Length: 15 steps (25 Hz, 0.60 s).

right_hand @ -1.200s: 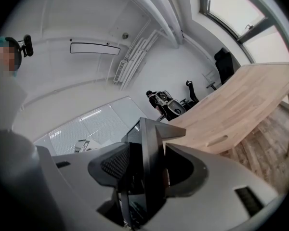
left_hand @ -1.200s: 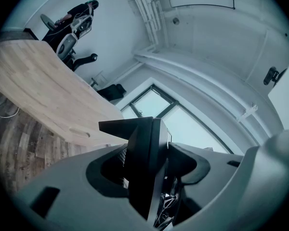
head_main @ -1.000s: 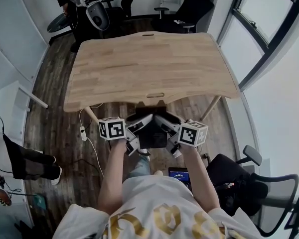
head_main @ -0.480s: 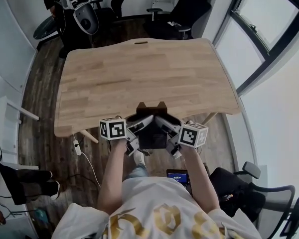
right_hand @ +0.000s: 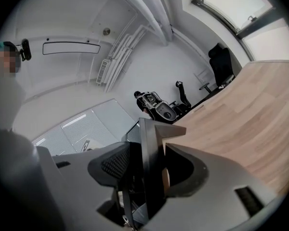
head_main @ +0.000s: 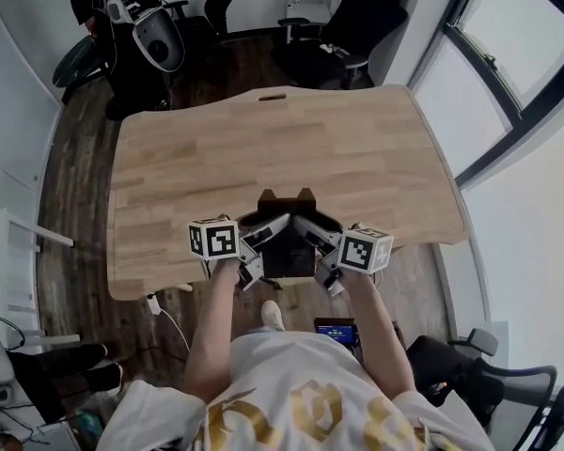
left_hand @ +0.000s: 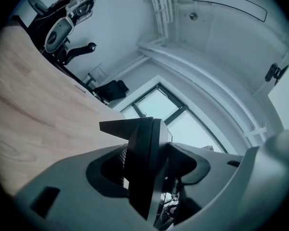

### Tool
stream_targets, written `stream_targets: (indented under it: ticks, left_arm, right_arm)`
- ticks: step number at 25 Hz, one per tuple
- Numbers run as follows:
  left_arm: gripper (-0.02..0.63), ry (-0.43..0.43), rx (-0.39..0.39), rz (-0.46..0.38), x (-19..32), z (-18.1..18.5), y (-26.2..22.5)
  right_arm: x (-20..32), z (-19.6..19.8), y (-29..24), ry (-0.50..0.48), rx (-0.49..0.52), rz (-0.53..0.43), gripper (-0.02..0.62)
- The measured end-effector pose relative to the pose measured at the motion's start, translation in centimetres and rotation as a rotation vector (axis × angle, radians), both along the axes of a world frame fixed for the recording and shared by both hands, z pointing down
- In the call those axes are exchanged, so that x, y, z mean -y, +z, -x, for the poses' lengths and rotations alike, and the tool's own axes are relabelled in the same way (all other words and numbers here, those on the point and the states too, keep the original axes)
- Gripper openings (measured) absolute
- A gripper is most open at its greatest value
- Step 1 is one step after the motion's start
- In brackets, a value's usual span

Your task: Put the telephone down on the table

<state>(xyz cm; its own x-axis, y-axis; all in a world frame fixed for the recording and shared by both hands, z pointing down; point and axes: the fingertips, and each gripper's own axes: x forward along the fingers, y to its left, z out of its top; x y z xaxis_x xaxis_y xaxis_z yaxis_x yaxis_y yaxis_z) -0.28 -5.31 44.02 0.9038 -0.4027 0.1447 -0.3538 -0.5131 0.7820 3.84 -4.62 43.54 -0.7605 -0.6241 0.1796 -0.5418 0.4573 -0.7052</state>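
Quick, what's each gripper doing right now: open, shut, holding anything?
Left gripper: closed on the telephone.
Right gripper: closed on the same telephone.

shirt (head_main: 291, 397): white tee, short sleeves, gold print, maybe lettering | trousers (head_main: 256, 319): bluish | left gripper (head_main: 257, 244), right gripper (head_main: 320, 244): grey moulded jaws | marker cubes (head_main: 213, 241): white, black square markers

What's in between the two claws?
The black telephone, gripped by the left claw and right claw above the table; the head view shows it.
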Motion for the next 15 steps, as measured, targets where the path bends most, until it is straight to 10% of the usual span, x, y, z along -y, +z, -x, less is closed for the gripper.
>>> stream_targets:
  ticks: [15]
  left_arm:
    - [0.252,0.042,0.002,0.006,5.8,2.4,1.2]
  right_arm:
    - [5.7,2.4,1.3,0.036,0.006,0.005,0.215]
